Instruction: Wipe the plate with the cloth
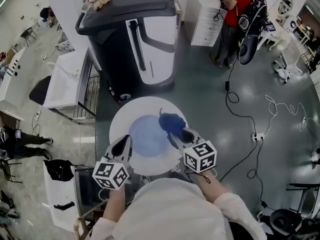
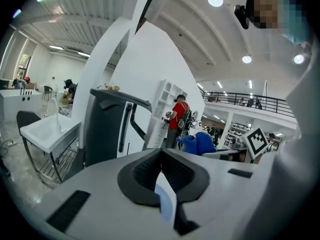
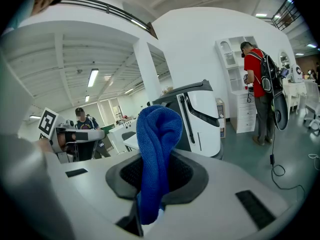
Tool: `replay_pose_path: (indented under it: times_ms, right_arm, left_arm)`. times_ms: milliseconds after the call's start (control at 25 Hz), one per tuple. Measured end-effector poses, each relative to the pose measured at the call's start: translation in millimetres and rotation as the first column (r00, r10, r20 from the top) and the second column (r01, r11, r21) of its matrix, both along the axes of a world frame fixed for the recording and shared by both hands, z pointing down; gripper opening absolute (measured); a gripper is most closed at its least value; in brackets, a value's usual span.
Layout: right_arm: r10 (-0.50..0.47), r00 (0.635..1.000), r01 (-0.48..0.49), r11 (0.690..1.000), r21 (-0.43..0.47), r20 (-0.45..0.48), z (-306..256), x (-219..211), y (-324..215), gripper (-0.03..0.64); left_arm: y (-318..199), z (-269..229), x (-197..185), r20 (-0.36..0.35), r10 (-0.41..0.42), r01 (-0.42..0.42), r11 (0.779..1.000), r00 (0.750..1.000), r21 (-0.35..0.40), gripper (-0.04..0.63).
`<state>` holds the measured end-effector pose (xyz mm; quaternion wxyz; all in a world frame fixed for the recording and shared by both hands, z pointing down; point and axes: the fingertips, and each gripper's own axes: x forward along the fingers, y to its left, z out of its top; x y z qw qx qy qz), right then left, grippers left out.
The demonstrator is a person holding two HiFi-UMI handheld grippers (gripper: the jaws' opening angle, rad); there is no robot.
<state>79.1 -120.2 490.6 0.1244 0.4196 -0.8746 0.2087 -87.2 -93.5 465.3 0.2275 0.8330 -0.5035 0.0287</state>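
The plate (image 1: 145, 139), pale blue and round, is just ahead of the left claw (image 1: 121, 146). That claw's jaws are pressed together on the plate's near left rim. In the left gripper view a thin sliver of the rim stands pinched between the two dark pads.

The cloth (image 1: 171, 122), a deep blue bundle, is clamped in the right claw (image 1: 181, 134). Its jaws are closed on the cloth's lower end, and the rest rises beyond the tips as a folded hump. That hump sits over the plate's far right edge, ahead and to the right of the left claw. Whether it touches the plate I can't tell. The two claws are near each other, one on either side of the plate, both pointing away from the person.

Below the plate and both claws is a round white table (image 1: 120, 116), its rim showing all round the plate. Beyond the claws' tips, past the table, stands a large dark grey and white machine (image 1: 135, 39). Further out to the left of the left claw is a white sink on a wire stand (image 1: 65, 84). Far ahead and to the right of the right claw, a person in a red top (image 1: 241, 6) stands facing a white cabinet (image 1: 209, 19). A black cable (image 1: 239, 115) trails over the grey floor (image 1: 200, 89) to a power strip (image 1: 258, 136), out to the right of the right claw.
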Motion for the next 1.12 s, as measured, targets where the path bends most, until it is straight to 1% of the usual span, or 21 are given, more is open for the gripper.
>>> replay_pose_path:
  times_ms: [200,320,440,720,1120]
  right_arm:
    - [-0.005,1.000,0.005,1.000,0.008,-0.011,-0.2,0.1,2.0,0.091]
    - [-0.017,0.999,0.018,1.000,0.017,-0.035,-0.5,-0.7,4.3,0.091]
    - [-0.024,0.998,0.025,0.999,0.020,-0.051,1.8,-2.9,5.7,0.089]
    - [-0.023,0.998,0.024,1.000,0.014,-0.051,3.6,-0.8,5.1,0.089]
    - [-0.022,0.998,0.023,1.000,0.014,-0.060,4.1,-1.4,11.1,0.090]
  left_arm:
    - [0.7,1.4,0.7,0.004,-0.002,0.002,1.000,1.000,-0.001,0.032]
    - [2.4,1.2,2.0,0.019,0.000,0.000,1.000,1.000,-0.001,0.032]
    - [3.6,2.4,2.5,0.017,0.001,-0.001,1.000,1.000,0.000,0.032]
    - [3.5,4.6,6.2,0.003,-0.001,0.001,1.000,1.000,-0.011,0.032]
    - [8.4,8.5,6.6,0.013,0.005,-0.005,1.000,1.000,-0.015,0.032]
